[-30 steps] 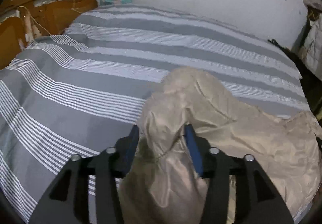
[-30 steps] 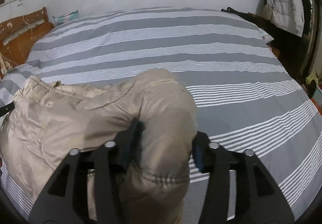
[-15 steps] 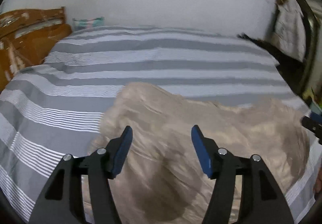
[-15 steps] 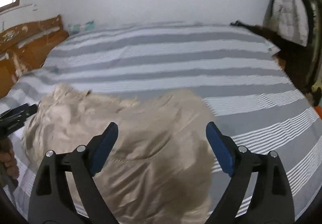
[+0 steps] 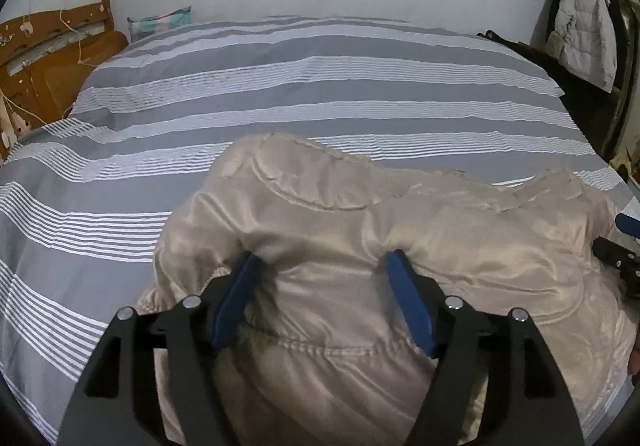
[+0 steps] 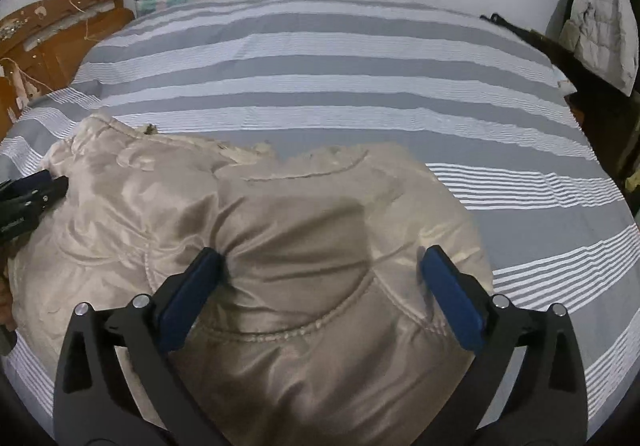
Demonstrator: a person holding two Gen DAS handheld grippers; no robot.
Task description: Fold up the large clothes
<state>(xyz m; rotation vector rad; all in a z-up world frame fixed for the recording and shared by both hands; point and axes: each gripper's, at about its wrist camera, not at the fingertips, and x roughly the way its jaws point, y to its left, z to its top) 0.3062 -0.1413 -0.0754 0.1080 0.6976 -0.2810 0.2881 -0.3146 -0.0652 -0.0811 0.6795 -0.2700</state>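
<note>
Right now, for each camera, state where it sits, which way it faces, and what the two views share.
Left wrist: on the left gripper, facing forward across the bed to the wall; its own fingers press into the beige jacket; the right gripper shows at the right edge.
Right wrist: on the right gripper, same heading, fingers spread over the jacket; left gripper at the left edge.
Shared: jacket, bed, wooden headboard, hanging white coat.

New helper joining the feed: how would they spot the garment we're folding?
Find the big bed with the grey-and-white striped cover. At its near edge lies a shiny beige puffer jacket. Unlike the pale coat hanging at the right, it's bunched on the bed.
</note>
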